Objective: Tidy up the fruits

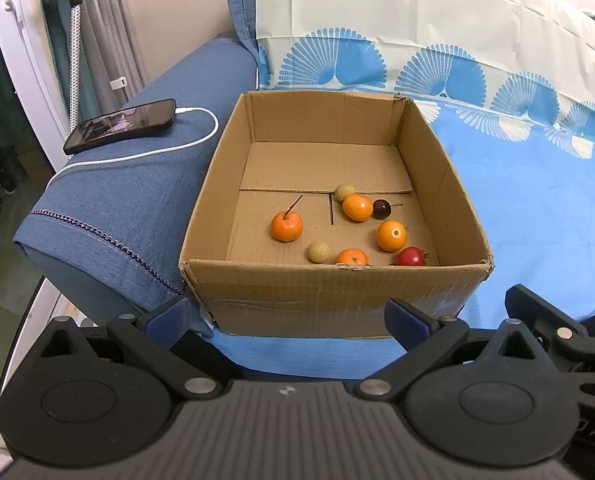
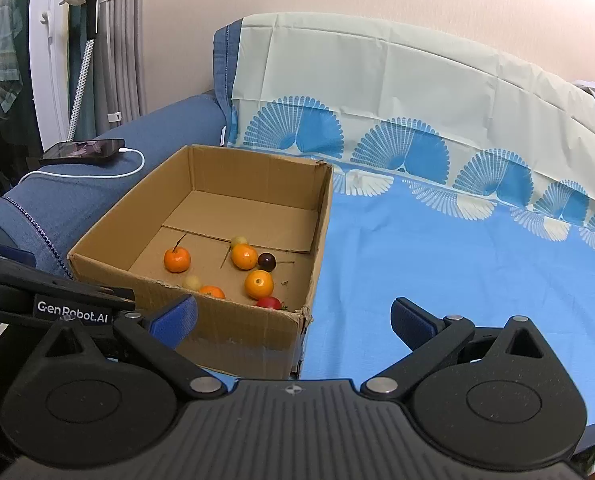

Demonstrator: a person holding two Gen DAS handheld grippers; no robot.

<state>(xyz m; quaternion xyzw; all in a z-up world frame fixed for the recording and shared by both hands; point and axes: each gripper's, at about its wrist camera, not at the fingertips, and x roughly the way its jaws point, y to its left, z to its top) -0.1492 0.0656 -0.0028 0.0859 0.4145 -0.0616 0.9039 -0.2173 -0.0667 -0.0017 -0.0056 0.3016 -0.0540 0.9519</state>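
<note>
Small fruits (image 1: pixel 357 228) — orange, pale yellow, one dark, one red — lie loose in the cardboard box (image 1: pixel 329 300) at frame centre, on the blue sheet (image 2: pixel 457 260). Left claw (image 1: pixel 287 318) and right claw (image 2: pixel 293 320) gape wide, holding nothing.

Box set at the left end of the sofa seat, against the armrest.

The cardboard box (image 1: pixel 337 292) is placed on the sheet (image 2: pixel 457 264) covering the sofa seat, its left wall touching the armrest (image 1: pixel 137 200). All fruits (image 1: pixel 353 232) are gathered in the box's near half. A phone (image 1: pixel 121 128) is laid on the armrest, left of the box, with a cable (image 1: pixel 201 136) plugged in. The seat to the right of the box is covered only by the sheet.
</note>
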